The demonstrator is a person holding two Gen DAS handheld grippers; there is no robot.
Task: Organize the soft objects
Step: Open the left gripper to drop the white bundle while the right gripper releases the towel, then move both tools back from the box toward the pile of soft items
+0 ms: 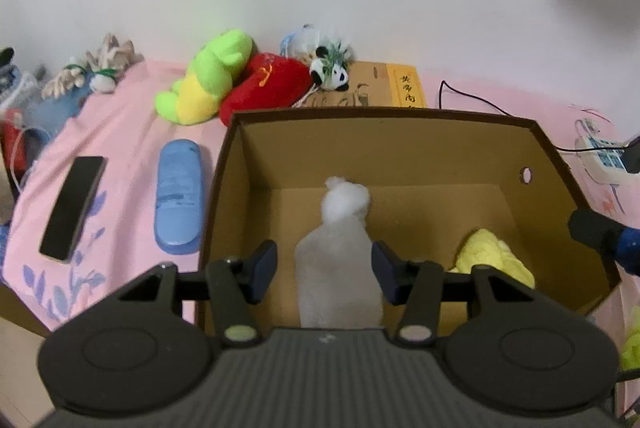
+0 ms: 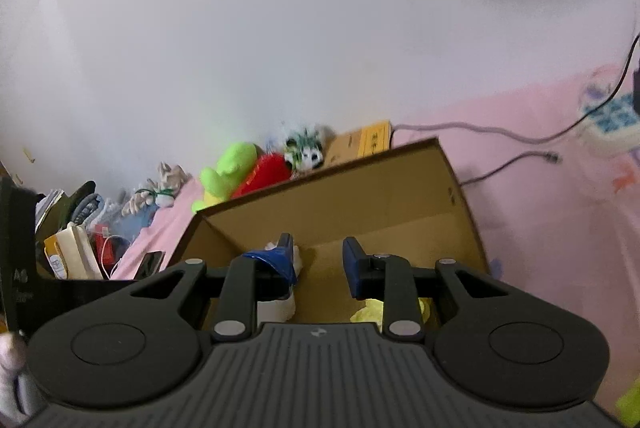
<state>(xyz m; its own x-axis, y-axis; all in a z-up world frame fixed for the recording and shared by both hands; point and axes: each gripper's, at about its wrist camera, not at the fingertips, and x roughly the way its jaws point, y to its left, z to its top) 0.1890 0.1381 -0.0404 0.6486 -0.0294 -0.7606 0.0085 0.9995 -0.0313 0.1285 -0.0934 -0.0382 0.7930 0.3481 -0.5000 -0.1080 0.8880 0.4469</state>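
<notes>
An open cardboard box (image 1: 400, 148) stands on a pink sheet. Inside it a white plush toy (image 1: 340, 252) lies lengthwise, slightly blurred, between the fingers of my left gripper (image 1: 324, 270). The jaws stand wider than the toy: there is a gap on the left side, and on the right the pad is at its edge without pressing. A yellow soft thing (image 1: 492, 256) lies in the box's right corner. My right gripper (image 2: 318, 262) hangs over the box (image 2: 360, 188), open with nothing between its fingers. The yellow thing (image 2: 368, 310) and part of the white toy (image 2: 276, 306) show below it.
Behind the box lie a green plush (image 1: 208, 76), a red plush (image 1: 268, 84) and a small panda (image 1: 330, 70) on a brown carton (image 1: 384, 88). A blue case (image 1: 178, 196) and a phone (image 1: 74, 206) lie to the left. A power strip (image 1: 604, 156) with cables is at the right.
</notes>
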